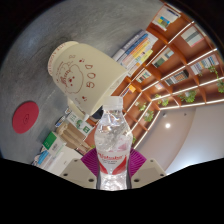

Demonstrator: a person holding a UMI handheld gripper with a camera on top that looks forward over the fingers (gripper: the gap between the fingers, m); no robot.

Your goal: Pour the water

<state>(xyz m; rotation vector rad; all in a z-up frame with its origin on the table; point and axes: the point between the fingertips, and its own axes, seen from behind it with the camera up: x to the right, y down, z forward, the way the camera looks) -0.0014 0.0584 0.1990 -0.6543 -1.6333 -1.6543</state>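
The gripper (112,172) is clenching a clear plastic water bottle with a pink label (113,140) between its fingers, tilting it toward the cream paper cup with a cartoon print (80,75). If the bottle's mouth is sitting off the cup's opening, water is likely spilling past it.

Single view only, nothing shared with another camera. It rides on the gripper (112,172), looks forward along the two fingers, and is rolled hard so the room sits tilted. Very close in: the water bottle (113,140) between the fingers fills the near centre, paper cup (82,73) just beyond, lit shelves (178,62) well behind.
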